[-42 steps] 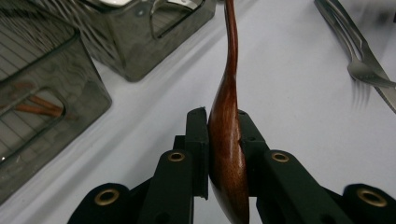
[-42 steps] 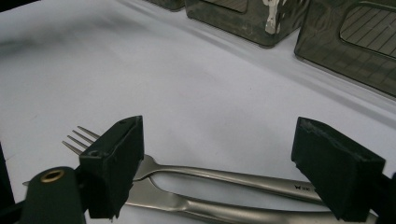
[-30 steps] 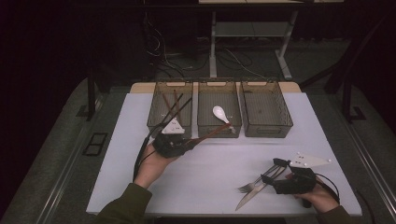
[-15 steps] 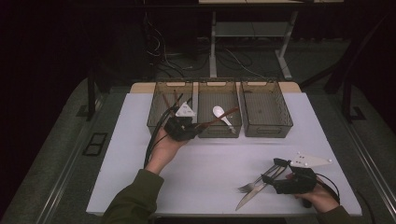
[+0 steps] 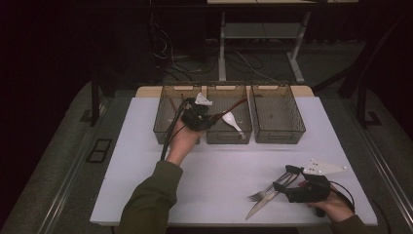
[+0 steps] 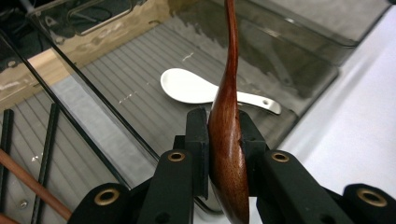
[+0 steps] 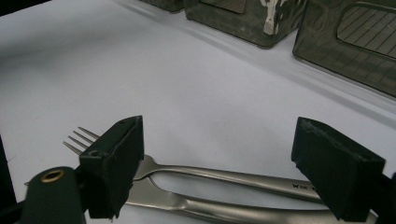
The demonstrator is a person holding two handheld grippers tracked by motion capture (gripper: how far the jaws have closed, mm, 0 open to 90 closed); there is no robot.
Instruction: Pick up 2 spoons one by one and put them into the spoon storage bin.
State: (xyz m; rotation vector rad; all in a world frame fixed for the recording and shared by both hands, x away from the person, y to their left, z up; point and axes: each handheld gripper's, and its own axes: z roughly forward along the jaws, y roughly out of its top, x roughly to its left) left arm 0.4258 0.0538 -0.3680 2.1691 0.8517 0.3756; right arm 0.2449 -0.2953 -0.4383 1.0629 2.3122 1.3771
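The left gripper is clamped on a dark wooden spoon, its pads pressing the wide part of the spoon from both sides, and it holds the spoon over the near edge of the middle bin, one of three smoky plastic bins at the far side of the white table. The spoon's thin handle points away over the bin floor, where a white soup spoon already lies. The left bin next to it holds black chopsticks; the right bin looks bare. Near the right corner, the right gripper rests with its jaws wide apart on either side of a metal fork, with a knife lying touching alongside it, and neither is gripped. The main risk lies with the wooden spoon: the grip sits on a smooth, curved surface, so the spoon could pivot or slide out if the hand tips. Let go here, it could catch the bin's near wall and fall onto the table, or drop on the white spoon and knock it. On the right, closing could pinch fork and knife together, since they lie against each other.
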